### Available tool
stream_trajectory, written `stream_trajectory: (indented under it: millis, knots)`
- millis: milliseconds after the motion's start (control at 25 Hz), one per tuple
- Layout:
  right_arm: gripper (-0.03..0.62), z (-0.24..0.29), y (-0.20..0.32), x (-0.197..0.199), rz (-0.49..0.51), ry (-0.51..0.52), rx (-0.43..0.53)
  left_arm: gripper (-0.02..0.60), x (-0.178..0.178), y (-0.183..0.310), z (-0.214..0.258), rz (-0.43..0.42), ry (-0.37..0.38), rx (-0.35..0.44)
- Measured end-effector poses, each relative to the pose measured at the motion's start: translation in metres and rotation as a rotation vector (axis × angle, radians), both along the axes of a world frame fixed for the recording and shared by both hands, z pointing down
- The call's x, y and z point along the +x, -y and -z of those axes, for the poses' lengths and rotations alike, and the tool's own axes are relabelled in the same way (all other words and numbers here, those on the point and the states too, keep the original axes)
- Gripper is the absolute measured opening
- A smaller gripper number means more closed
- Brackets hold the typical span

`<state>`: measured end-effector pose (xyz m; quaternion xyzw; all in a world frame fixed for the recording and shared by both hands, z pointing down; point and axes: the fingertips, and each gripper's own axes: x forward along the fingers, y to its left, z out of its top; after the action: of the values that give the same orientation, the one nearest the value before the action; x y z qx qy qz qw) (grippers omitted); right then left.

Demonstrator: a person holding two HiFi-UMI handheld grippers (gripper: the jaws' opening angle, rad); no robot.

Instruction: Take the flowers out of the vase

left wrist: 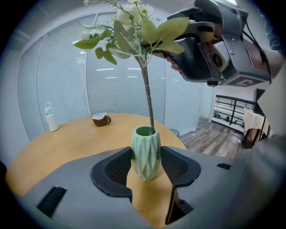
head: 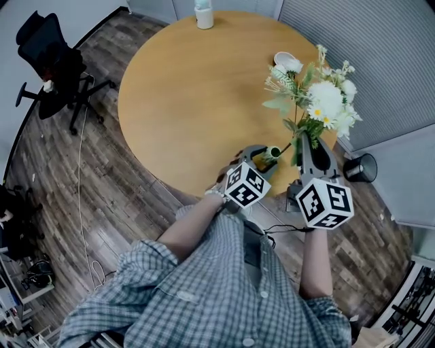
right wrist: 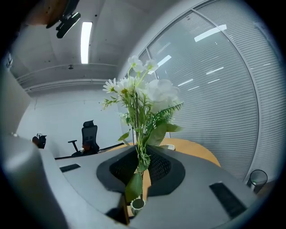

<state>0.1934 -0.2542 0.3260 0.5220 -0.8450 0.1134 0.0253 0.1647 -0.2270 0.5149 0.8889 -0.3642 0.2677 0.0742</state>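
Observation:
A pale green faceted vase (left wrist: 145, 152) stands near the front edge of the round wooden table (head: 183, 88). My left gripper (left wrist: 146, 166) is shut on it, one pad against each side. In the head view the vase (head: 272, 152) peeks out beyond the left gripper (head: 268, 157). A bunch of white flowers (head: 326, 102) with green leaves rises up and to the right of it. My right gripper (right wrist: 142, 169) is shut on the flowers' stems (right wrist: 140, 147), above the vase's mouth (right wrist: 137, 204). One stem (left wrist: 148, 98) still reaches down into the vase.
A white bottle (head: 204, 15) stands at the table's far edge and a brown cup (head: 288, 63) at its right side. A black office chair (head: 54, 64) is on the floor to the left. A black bin (head: 361, 167) sits by the blinds on the right.

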Motion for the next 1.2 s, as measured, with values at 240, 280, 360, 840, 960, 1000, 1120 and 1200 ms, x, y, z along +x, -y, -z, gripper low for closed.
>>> stream_trajectory:
  millis: [240, 280, 360, 840, 960, 1000, 1120, 1200]
  knots:
    - [0.049, 0.012, 0.005, 0.021, -0.030, 0.036, -0.017, 0.218, 0.002, -0.001, 0.000, -0.007, 0.005, -0.001]
    - [0.049, 0.012, 0.005, 0.025, -0.038, 0.044, -0.024, 0.218, 0.002, -0.002, 0.001, -0.007, 0.005, -0.002]
    - [0.049, 0.014, 0.006, 0.034, -0.055, 0.070, -0.030, 0.218, 0.003, -0.002, 0.001, -0.007, 0.005, -0.003]
    - [0.041, -0.033, 0.009, 0.062, -0.111, 0.038, -0.153, 0.219, 0.001, -0.002, 0.002, -0.004, 0.003, -0.004]
    - [0.041, -0.062, 0.008, 0.061, -0.106, 0.026, -0.221, 0.218, 0.000, -0.002, 0.001, -0.004, 0.001, -0.003]
    - [0.041, -0.071, 0.009, 0.059, -0.105, 0.020, -0.241, 0.219, 0.000, -0.001, 0.001, -0.003, 0.001, -0.002]
    - [0.038, -0.100, 0.011, 0.058, -0.102, 0.000, -0.297, 0.219, 0.001, 0.002, 0.002, -0.003, 0.002, 0.000]
    - [0.038, -0.120, 0.011, 0.057, -0.092, -0.014, -0.336, 0.219, 0.003, 0.002, 0.001, -0.003, 0.003, -0.001]
